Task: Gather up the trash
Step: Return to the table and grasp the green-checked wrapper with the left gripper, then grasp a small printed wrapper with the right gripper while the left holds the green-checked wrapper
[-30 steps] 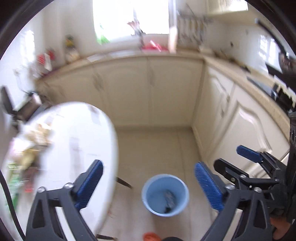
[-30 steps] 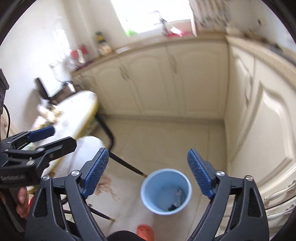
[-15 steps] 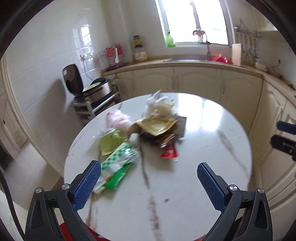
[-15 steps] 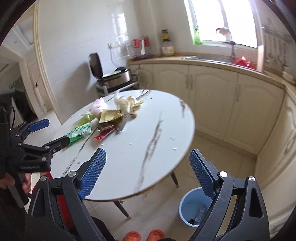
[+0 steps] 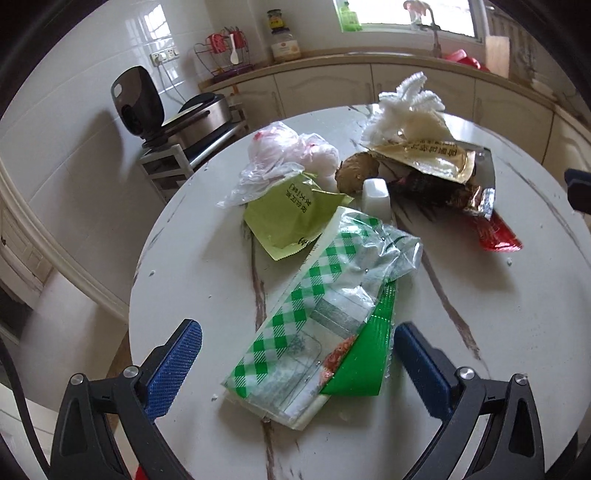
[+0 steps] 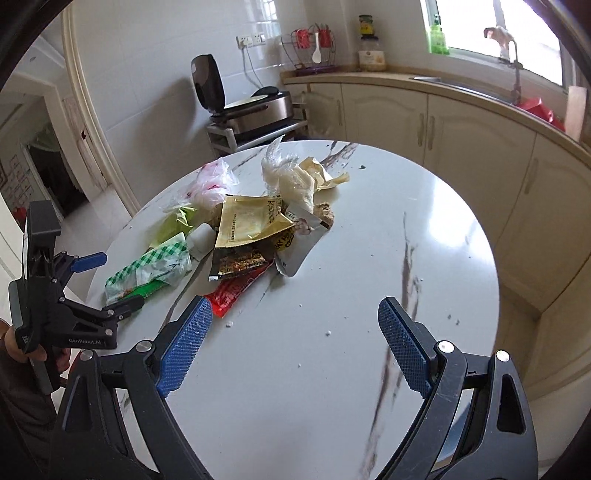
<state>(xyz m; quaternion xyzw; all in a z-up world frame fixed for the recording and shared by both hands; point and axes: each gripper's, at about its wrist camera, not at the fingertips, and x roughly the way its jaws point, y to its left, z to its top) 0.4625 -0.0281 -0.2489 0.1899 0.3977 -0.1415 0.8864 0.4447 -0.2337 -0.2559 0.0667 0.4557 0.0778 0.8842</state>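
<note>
A round white marble-veined table (image 6: 369,229) fills the middle. Cream cabinets (image 6: 461,122) curve from twelve to three o'clock beneath a bright window (image 6: 491,22). White tiled wall (image 6: 147,55) at eleven; an arched doorway (image 6: 48,162) at nine.

Right gripper (image 6: 295,347), fingers (image 6: 184,347) spread wide and empty, poised above the near half of a round white marble-veined worktop (image 6: 369,240). Trash heap toward 11 o'clock: gold packet (image 6: 245,221) uppermost at centre; dark snack wrapper (image 6: 240,263) and red sachet (image 6: 236,290) just below it; silver pouch (image 6: 299,243) at its right edge; crumpled white plastic (image 6: 286,177) behind. Green-checked wrapper (image 6: 151,269) lies at 9 o'clock, its near end between the parted fingers of the left gripper (image 6: 107,284). Pink bag (image 6: 212,182) sits at the heap's far-left edge.
</note>
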